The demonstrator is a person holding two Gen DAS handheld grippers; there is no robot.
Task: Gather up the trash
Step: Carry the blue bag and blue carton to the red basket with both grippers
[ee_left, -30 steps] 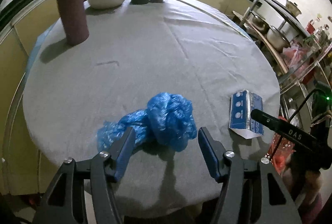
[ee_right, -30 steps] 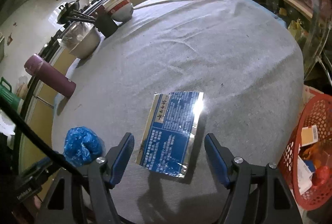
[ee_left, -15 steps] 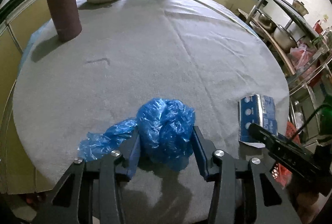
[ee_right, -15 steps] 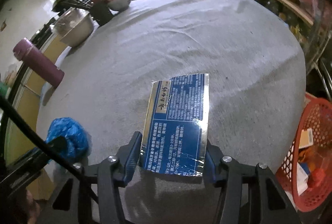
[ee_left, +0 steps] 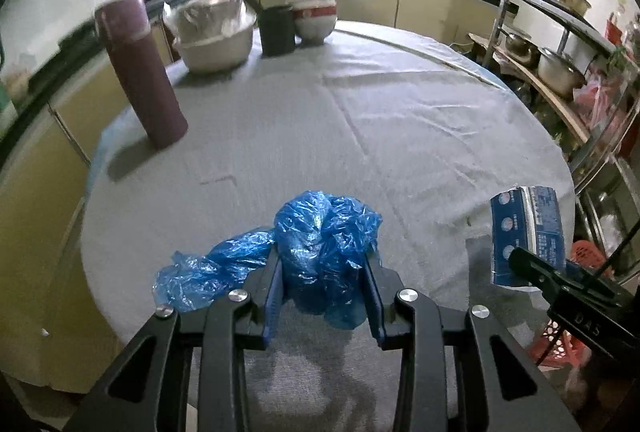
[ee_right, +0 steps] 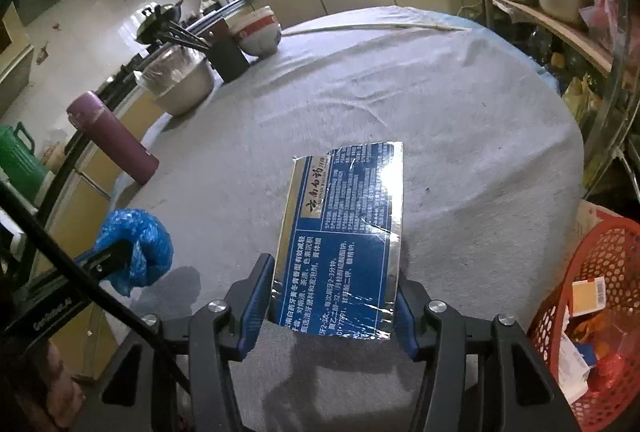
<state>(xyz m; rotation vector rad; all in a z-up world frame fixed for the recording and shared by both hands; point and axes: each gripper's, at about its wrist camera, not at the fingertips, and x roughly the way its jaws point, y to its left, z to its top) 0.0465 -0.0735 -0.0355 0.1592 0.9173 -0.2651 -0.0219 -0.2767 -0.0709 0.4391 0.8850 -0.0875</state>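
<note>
Left tool [ee_left: 324, 296]: closing in just now, squeezing the crumpled blue plastic bag [ee_left: 326, 252], lifted a bit off the round grey-cloth worktop [ee_left: 400, 120].
Right tool [ee_right: 334, 296]: gripping the flat shiny blue and silver paper box [ee_right: 344, 232] by its near end, far end tipped up.
Red plastic mesh basket [ee_right: 600, 272]: beside the worktop, some trash inside.
Done: both pieces picked up.
Left: carry both over, drop in basket.
Staying put, probably: tall purple flask [ee_left: 140, 68], bowls at far edge.

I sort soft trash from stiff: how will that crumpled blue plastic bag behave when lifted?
Probably floppy: the blue plastic bag bulges and creases between the left tool's pads. Likely very light, being thin crinkled film. Its loose tail trails sideways over the tablecloth, so it may dangle or drag.
</note>
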